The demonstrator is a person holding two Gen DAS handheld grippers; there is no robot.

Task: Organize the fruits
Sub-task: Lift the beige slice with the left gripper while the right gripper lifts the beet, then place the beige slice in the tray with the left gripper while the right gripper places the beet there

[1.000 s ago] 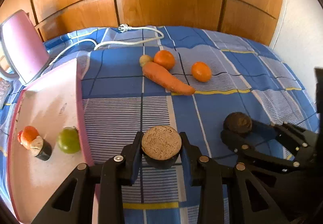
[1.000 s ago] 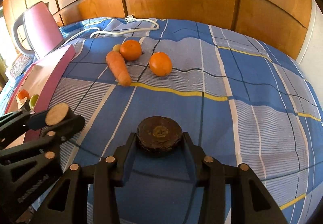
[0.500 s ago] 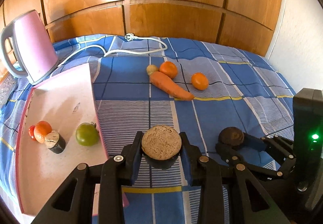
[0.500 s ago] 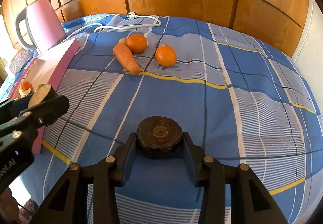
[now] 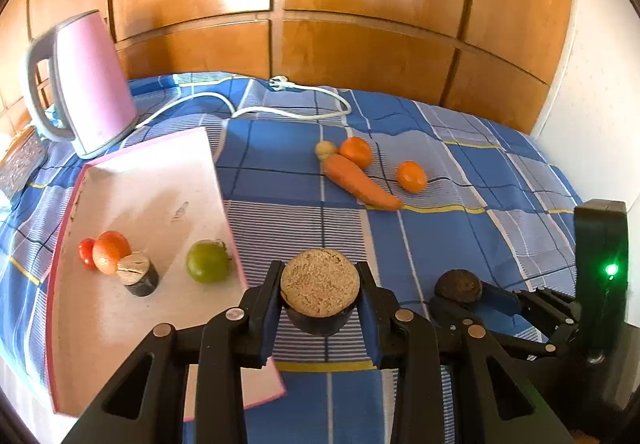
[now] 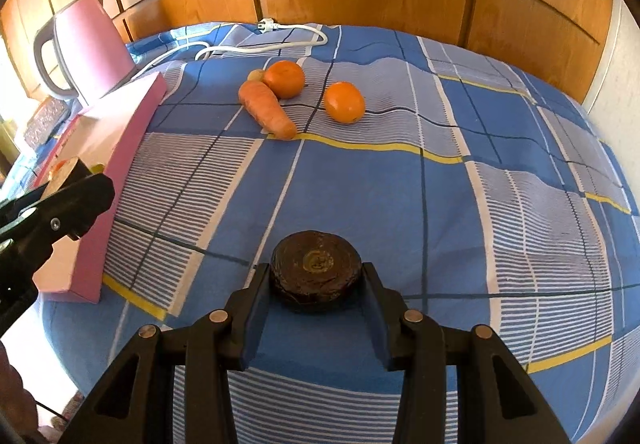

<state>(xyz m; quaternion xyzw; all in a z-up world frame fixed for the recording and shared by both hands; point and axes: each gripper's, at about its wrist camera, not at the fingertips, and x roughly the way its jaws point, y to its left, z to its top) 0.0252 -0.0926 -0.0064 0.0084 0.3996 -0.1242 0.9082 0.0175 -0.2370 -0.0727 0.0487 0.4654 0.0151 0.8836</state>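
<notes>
The blue checked bedspread (image 6: pixel 440 180) is soft and rumpled, so anything I set down carelessly can roll. My pink tray (image 5: pixel 132 308) at nine o'clock sits tilted, its near corner hanging past the bed edge — extra weight dropped there could tip it and spill the green fruit (image 5: pixel 207 261), the orange one (image 5: pixel 110 250) and the cut piece (image 5: pixel 138 274) already inside. The carrot (image 5: pixel 360 184) and two oranges (image 6: pixel 344 102) wait at twelve o'clock, well apart from the tray. My left tongs (image 5: pixel 320 294) are clenched on a pale-faced cut chunk (image 5: pixel 320 282), hovering just right of the tray wall; clipping that wall could knock the chunk loose. My right tongs (image 6: pixel 316 276) grasp a dark round slice (image 6: pixel 316 268) over bare cloth at six o'clock — the two tools sit near each other, so crossing toward the tray together risks a collision.
</notes>
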